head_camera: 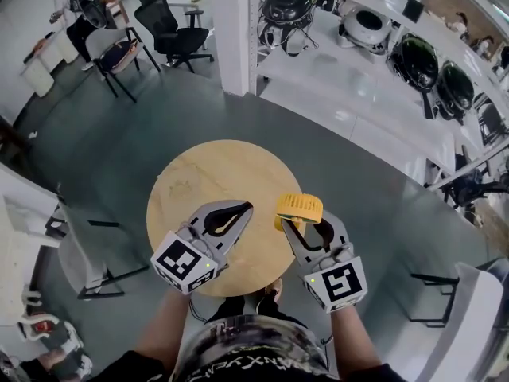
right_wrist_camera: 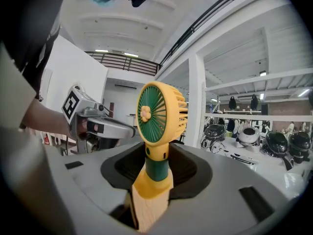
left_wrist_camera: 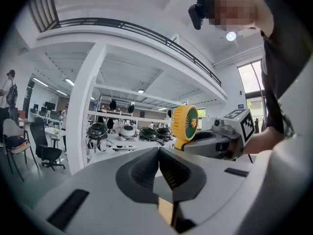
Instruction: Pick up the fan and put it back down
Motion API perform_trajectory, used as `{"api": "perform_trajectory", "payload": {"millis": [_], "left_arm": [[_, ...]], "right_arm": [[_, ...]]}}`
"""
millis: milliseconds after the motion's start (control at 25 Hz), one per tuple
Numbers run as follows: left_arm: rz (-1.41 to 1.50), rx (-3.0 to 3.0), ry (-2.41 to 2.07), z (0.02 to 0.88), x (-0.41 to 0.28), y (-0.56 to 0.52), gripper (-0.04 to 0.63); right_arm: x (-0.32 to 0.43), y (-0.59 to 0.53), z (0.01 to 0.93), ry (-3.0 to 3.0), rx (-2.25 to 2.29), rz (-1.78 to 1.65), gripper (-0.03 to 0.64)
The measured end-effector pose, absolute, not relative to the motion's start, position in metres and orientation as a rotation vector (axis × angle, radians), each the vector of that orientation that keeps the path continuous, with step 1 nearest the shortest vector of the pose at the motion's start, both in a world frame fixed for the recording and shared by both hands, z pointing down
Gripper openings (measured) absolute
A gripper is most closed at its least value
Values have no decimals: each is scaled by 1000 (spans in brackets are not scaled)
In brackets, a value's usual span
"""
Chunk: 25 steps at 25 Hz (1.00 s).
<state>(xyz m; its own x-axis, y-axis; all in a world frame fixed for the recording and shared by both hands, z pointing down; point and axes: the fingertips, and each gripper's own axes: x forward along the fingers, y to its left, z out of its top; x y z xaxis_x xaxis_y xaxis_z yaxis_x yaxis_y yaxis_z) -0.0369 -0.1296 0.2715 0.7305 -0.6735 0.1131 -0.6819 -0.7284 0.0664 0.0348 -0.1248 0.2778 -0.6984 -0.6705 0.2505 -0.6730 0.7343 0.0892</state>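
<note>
Head view: the right claw (head_camera: pixel 305 221) grips the yellow fan (head_camera: pixel 300 207), held up over the round worktop's (head_camera: pixel 215 165) right rim. It should probably come inward before lowering, as only floor lies beyond. The left claw (head_camera: pixel 240 211) hangs beside it.

Left gripper view: its jaws meet on nothing.

Right gripper view: the jaws pinch the fan's base, head upright; best kept so.

No legible writing; left tongs (head_camera: pixel 245 209) and right tongs (head_camera: pixel 306 221) bear only square coded markers.
</note>
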Motion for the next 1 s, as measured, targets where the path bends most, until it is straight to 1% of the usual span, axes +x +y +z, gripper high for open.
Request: {"api": "perform_trajectory", "payload": {"millis": [520, 1000], "left_arm": [[104, 2868, -1093, 240, -35, -124, 20], [102, 2866, -1111, 242, -42, -124, 20]], "right_arm": [[35, -117, 246, -2684, 1067, -1, 152], [27, -116, 249, -2712, 1041, 12, 152]]}}
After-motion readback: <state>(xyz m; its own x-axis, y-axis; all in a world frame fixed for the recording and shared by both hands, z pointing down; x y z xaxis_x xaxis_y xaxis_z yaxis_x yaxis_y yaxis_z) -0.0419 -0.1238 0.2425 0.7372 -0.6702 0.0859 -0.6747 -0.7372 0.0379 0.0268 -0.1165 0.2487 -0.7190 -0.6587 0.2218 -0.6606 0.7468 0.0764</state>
